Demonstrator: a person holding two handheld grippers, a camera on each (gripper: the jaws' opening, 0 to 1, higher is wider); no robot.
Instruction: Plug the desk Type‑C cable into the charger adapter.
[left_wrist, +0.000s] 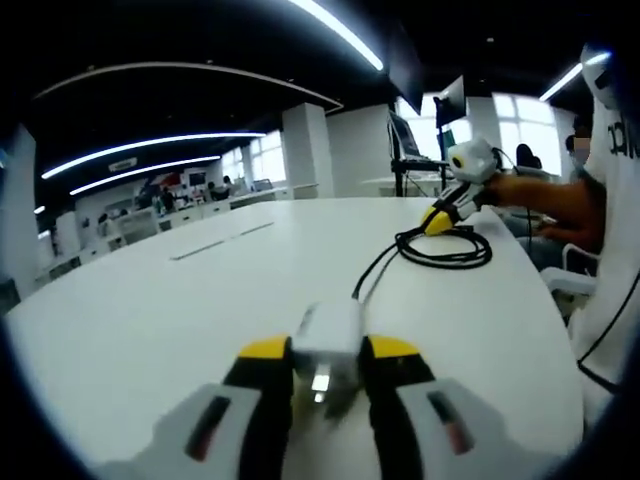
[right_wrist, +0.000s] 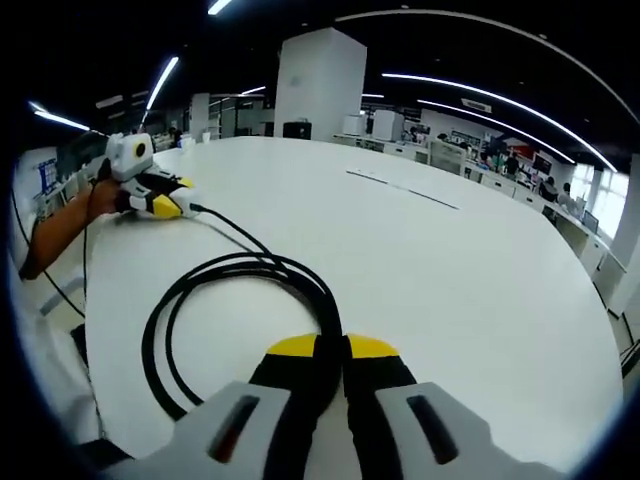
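The white adapter (left_wrist: 327, 335) sits between the yellow-tipped jaws of the left gripper (left_wrist: 325, 352), which are closed against its sides and hold it just above the white table (left_wrist: 150, 310). A black cable (left_wrist: 445, 250) runs out of the adapter's far end across the table to a loose coil near the right gripper (left_wrist: 441, 218). In the right gripper view, the right gripper (right_wrist: 330, 347) has its jaws pressed nearly together on the cable (right_wrist: 240, 270) where the coil's loop passes between them. The coil lies flat on the table (right_wrist: 450, 290), and a single strand leads away to the left gripper (right_wrist: 165, 203), held by a hand (right_wrist: 100, 198). Desks and ceiling light strips fill the room behind.
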